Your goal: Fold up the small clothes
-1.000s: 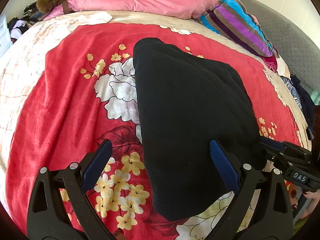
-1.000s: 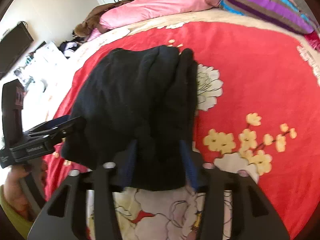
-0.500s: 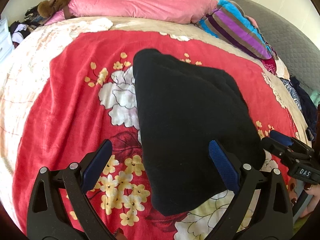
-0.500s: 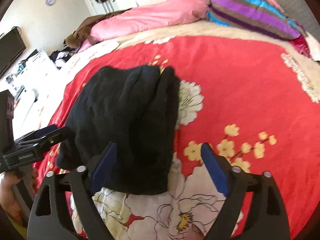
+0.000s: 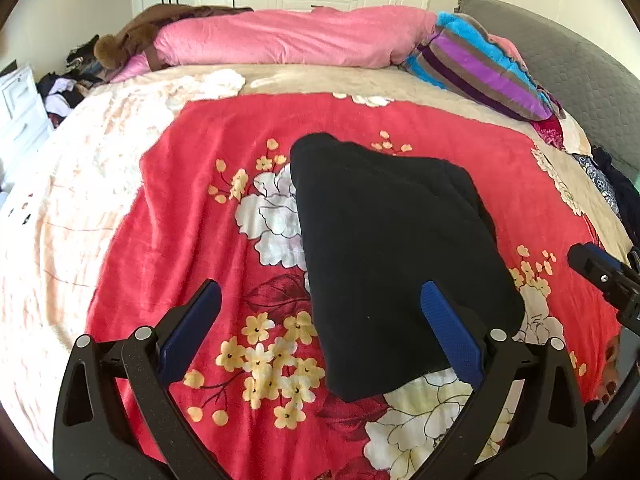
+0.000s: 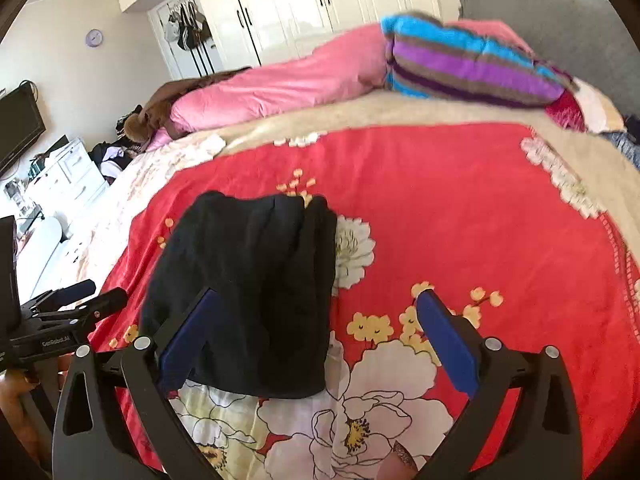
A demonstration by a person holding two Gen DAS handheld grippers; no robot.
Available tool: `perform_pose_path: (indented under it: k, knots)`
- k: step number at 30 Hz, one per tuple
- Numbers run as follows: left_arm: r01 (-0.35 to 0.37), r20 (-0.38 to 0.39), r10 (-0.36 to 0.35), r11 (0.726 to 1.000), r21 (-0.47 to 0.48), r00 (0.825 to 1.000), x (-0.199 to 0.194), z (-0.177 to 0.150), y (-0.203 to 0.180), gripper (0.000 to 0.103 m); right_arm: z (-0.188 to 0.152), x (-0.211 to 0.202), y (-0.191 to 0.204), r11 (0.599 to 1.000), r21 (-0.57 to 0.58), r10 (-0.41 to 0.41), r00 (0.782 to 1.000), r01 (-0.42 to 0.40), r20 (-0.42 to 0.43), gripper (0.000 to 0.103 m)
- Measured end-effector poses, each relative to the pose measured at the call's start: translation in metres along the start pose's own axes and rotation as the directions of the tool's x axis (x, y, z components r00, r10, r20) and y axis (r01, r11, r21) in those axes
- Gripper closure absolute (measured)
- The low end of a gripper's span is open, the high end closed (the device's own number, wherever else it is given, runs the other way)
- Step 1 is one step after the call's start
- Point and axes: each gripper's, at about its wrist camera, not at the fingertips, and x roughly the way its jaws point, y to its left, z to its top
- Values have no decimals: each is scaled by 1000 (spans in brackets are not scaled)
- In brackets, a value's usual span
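A black folded garment (image 5: 392,248) lies flat on the red flowered blanket (image 5: 192,220). My left gripper (image 5: 320,286) hovers open above the garment's near left edge, its pads clear of the cloth. In the right wrist view the same garment (image 6: 248,280) lies ahead and to the left on the blanket (image 6: 460,208). My right gripper (image 6: 317,293) is over its near right corner; its jaws are opening, wide apart, and press on nothing. Each gripper shows in the other's view: the right one (image 5: 600,276) at the right edge, the left one (image 6: 72,304) at the left edge.
A pink duvet (image 5: 288,40) and a striped pillow (image 5: 480,68) lie along the far side of the bed. A grey headboard (image 5: 580,68) stands at the right. White drawers (image 6: 68,176) and a pile of clothes (image 5: 68,88) are off to the left.
My right gripper let go of the garment's near edge and opened wide. Both grippers drew back and rose, so the garment looks smaller and farther away.
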Motion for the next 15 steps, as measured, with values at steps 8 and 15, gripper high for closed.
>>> perform_pose_path:
  k: [8,15]
  knots:
    - [-11,97,10,1000,8,995,-42,1,-4,9,-1,-39,21,998,-55,-8,998,11,64,4]
    - [-12,131,11,1000,9,991,-72,-10,-5,9,-18,-63,38,997,-72,10,998,-6,56,4]
